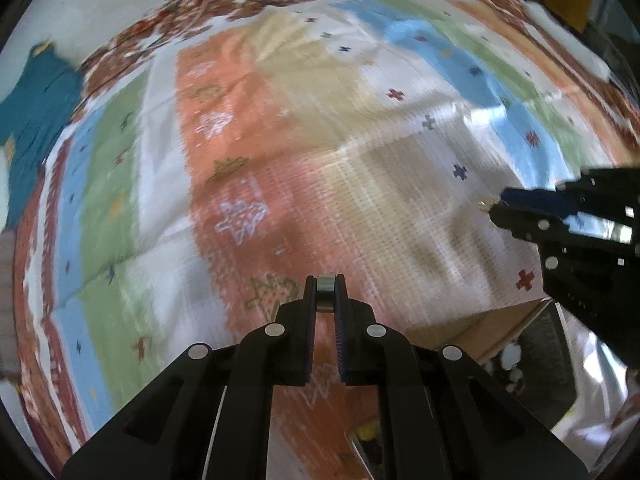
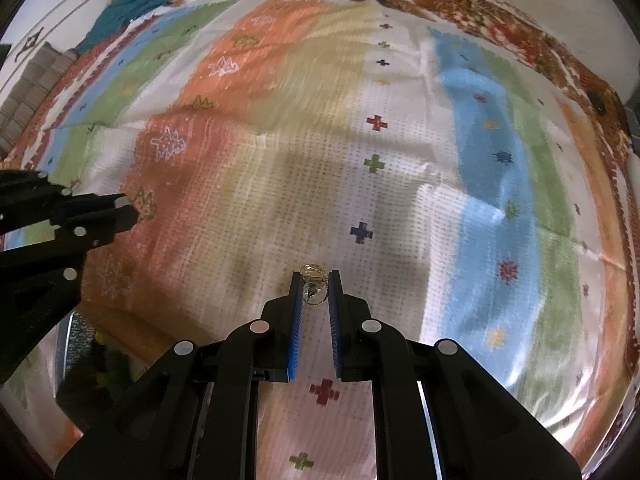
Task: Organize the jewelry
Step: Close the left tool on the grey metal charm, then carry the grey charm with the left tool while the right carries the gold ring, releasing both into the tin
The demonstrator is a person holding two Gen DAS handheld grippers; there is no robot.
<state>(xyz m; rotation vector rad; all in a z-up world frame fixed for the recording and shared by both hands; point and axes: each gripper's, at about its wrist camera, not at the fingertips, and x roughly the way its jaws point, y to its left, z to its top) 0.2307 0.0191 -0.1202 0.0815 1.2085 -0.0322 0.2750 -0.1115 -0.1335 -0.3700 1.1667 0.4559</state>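
Note:
My left gripper point(image 1: 325, 286) is shut on a small silver ring point(image 1: 326, 283), pinched edge-on at its fingertips above the patterned cloth point(image 1: 280, 160). My right gripper point(image 2: 315, 278) is shut on a gold earring point(image 2: 313, 276) with a clear stone and a small hoop hanging between the blue pads. In the left wrist view the right gripper point(image 1: 494, 204) comes in from the right edge, with a gold speck at its tip. In the right wrist view the left gripper point(image 2: 126, 208) enters from the left with the ring's pale edge showing at its tip. Both point steeply down over the cloth.
A cardboard box with a dark foam-lined tray point(image 1: 532, 344) holding small pale and yellow pieces lies near the lower edge between the grippers; the same tray point(image 2: 92, 352) shows at lower left in the right wrist view. A teal cloth point(image 1: 36, 112) lies at the far corner of the striped cloth.

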